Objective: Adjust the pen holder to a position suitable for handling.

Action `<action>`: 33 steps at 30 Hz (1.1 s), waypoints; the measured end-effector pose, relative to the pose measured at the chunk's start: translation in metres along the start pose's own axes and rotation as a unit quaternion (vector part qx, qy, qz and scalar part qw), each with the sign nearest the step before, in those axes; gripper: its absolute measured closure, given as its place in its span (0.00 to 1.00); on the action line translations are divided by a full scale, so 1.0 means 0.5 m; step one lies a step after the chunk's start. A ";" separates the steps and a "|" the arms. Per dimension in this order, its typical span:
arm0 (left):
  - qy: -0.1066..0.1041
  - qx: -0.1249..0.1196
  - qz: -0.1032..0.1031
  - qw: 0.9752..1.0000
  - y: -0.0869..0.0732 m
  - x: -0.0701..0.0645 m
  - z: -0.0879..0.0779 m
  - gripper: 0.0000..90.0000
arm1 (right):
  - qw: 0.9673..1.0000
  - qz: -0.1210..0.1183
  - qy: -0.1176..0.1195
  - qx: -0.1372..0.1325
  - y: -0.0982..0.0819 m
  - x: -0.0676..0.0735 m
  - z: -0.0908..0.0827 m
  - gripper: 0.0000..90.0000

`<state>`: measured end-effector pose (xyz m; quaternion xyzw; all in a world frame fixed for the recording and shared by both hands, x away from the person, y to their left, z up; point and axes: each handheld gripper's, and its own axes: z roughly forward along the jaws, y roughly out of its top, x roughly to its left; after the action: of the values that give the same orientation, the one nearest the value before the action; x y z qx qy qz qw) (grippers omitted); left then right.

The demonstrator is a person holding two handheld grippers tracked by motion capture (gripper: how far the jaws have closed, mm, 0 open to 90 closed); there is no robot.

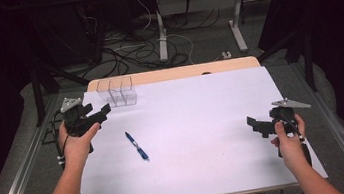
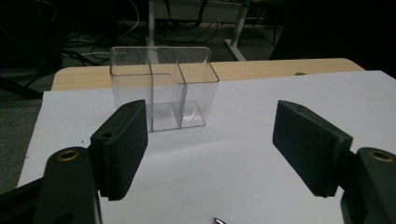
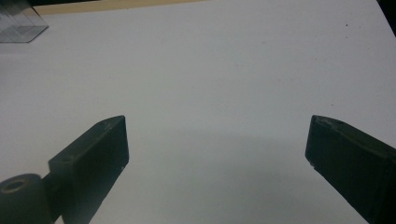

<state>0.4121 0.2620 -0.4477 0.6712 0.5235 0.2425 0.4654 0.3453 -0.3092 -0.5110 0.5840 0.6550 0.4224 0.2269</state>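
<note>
- The left tongs (image 1: 95,115) hung above the left side of the desk (image 1: 203,123), held in the person's left hand (image 1: 76,142), with the jaws pointing towards the far edge.
- In the left gripper view the left tongs (image 2: 210,140) stood fairly wide apart with nothing between the pads, just white desk surface.
- The clear plastic holder (image 2: 163,91) stood upright straight ahead of those jaws, near the desk's far left corner; thin walls split it into compartments, all see-through.
- From the high view the holder (image 1: 118,91) sat just beyond the left tongs, apart from them.
- A blue pen (image 1: 137,146) lay flat on the white desk, angled, nearer the person than the left tongs and to their right, touching neither tongs.
- The right tongs (image 1: 256,126) hovered over the right side of the desk in the right hand (image 1: 289,137), well apart from the pen.
- In the right gripper view the right tongs (image 3: 217,154) gaped wide, gripping nothing.
</note>
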 end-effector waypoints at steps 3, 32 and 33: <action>0.002 0.004 -0.001 1.000 0.013 0.001 0.010 0.34 | 1.000 0.003 0.000 0.000 0.000 -0.001 0.001 0.07; 0.060 0.026 -0.019 0.998 0.175 0.062 0.086 0.51 | 1.000 0.030 -0.004 -0.005 0.002 -0.004 -0.005 0.08; 0.060 0.026 -0.019 0.998 0.178 0.064 0.091 0.52 | 0.999 0.032 -0.003 -0.005 0.002 -0.004 -0.005 0.08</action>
<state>0.5021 0.2732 -0.3953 0.6572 0.5695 0.2596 0.4201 0.3444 -0.3122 -0.5090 0.6051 0.6331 0.4307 0.2183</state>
